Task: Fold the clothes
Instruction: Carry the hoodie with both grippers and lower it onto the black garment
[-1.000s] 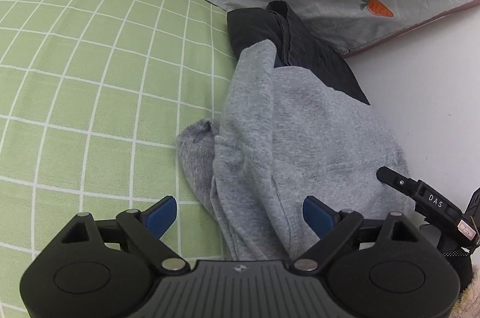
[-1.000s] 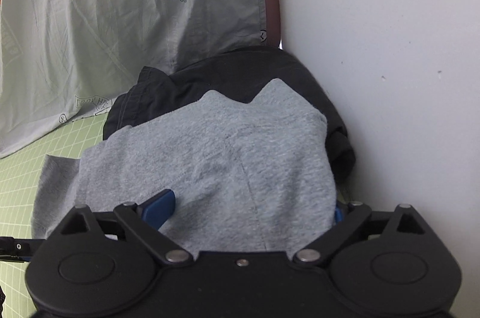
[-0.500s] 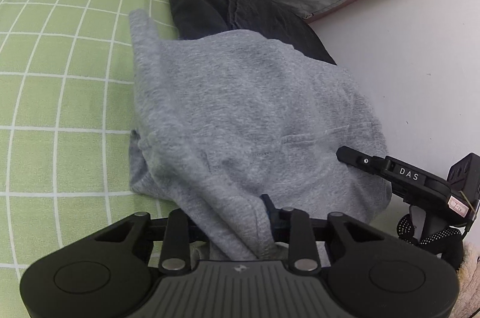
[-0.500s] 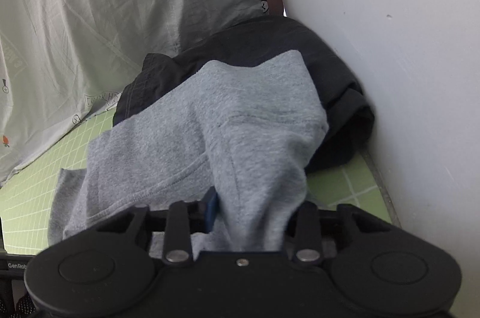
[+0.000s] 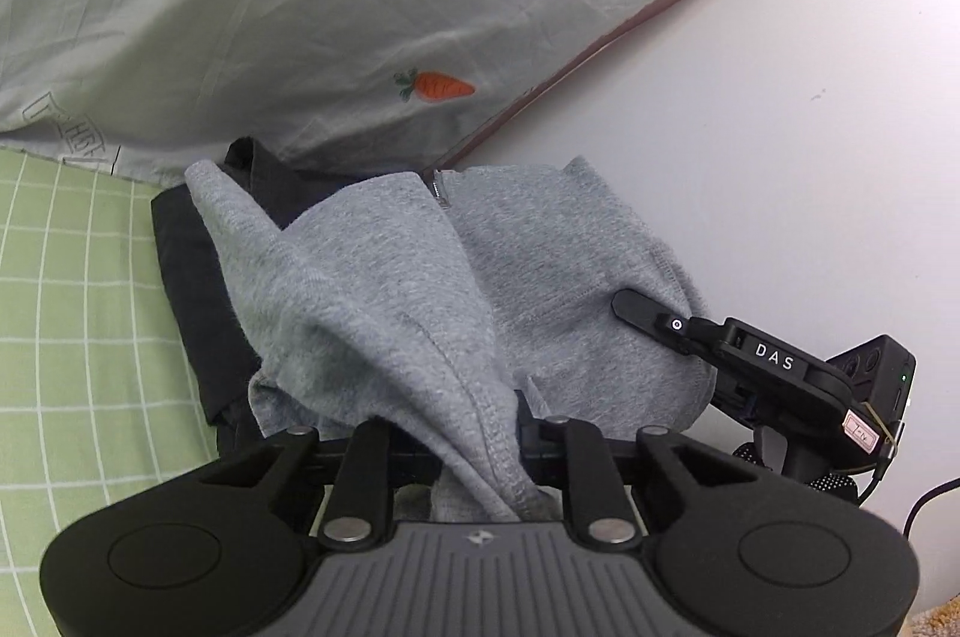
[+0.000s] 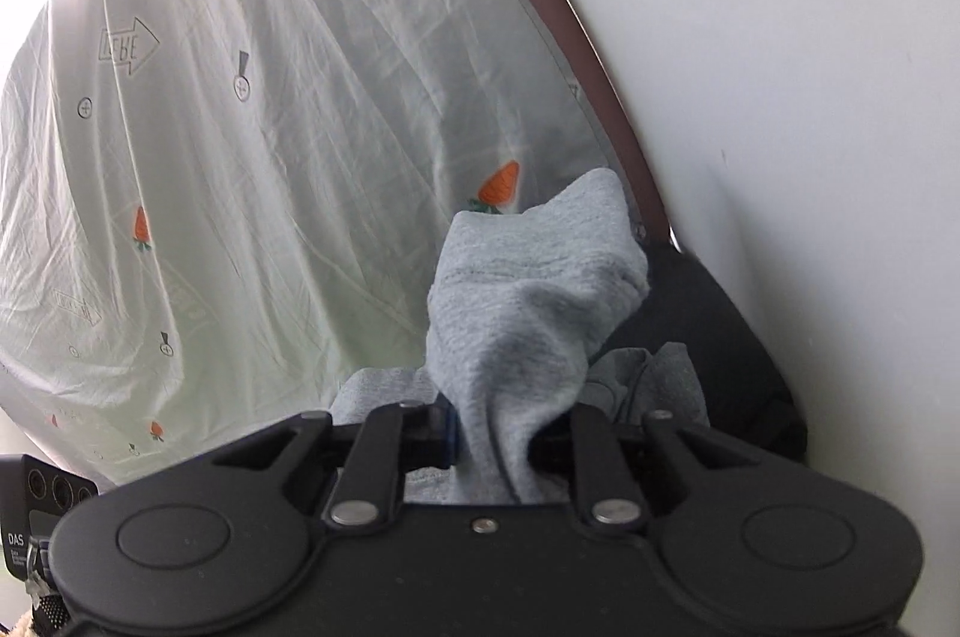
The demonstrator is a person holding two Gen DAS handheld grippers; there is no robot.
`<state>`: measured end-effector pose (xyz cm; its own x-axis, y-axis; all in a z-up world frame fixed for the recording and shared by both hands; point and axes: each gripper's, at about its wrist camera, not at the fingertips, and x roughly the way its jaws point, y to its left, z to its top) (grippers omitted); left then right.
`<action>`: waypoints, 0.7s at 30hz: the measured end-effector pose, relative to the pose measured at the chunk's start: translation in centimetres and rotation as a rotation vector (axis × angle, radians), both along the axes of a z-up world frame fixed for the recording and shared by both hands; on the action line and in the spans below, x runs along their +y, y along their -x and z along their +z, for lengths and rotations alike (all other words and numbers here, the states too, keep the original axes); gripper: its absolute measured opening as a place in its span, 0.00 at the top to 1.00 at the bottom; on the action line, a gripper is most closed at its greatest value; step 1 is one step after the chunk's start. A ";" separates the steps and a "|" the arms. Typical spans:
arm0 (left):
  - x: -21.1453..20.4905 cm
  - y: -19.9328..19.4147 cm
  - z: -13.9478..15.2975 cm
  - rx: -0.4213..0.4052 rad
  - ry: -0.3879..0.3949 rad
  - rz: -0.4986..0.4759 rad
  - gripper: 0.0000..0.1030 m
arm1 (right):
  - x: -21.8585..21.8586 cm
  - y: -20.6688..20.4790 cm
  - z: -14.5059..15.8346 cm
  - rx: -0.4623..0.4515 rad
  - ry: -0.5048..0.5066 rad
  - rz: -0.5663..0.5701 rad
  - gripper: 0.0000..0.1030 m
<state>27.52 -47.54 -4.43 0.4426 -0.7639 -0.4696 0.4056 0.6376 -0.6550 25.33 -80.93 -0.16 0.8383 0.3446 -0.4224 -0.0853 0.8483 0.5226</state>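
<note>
A grey sweatshirt-like garment [image 5: 390, 277] hangs bunched and lifted between both grippers, above a black garment [image 5: 198, 289] on the green checked sheet [image 5: 72, 337]. My left gripper [image 5: 474, 433] is closing its jaws, with a hemmed fold of the grey cloth pinched between the pads. In the right wrist view my right gripper [image 6: 498, 433] is closing too, clamped on another fold of the grey garment [image 6: 528, 301], which rises in a peak ahead of it. The black garment [image 6: 720, 337] lies below and to the right. The pads themselves are hidden by cloth.
A pale grey carrot-printed cloth [image 5: 300, 6] hangs behind the pile. A white wall [image 5: 780, 96] stands close on the right. The right gripper's body [image 5: 780, 367] shows at the right of the left wrist view, with a cable near it.
Both grippers went from open around the grey garment to clamped on it, then rose, pulling the grey cloth up off the black garment and the sheet.
</note>
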 end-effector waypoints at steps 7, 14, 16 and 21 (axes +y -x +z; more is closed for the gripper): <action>-0.5 -5.7 0.7 -0.052 -0.117 0.152 0.63 | 0.4 -6.0 1.9 -0.039 0.200 -0.088 0.59; 1.1 -9.1 -4.0 0.067 -0.293 0.334 0.43 | 4.9 -9.4 -2.7 -0.007 0.662 -0.151 0.24; 0.8 -9.1 -5.2 0.087 -0.334 0.343 0.40 | 5.6 -9.2 -4.3 -0.032 0.657 -0.140 0.24; 1.5 -8.0 -9.0 0.110 -0.423 0.358 0.21 | 5.7 -10.4 -10.0 0.139 0.581 -0.125 0.23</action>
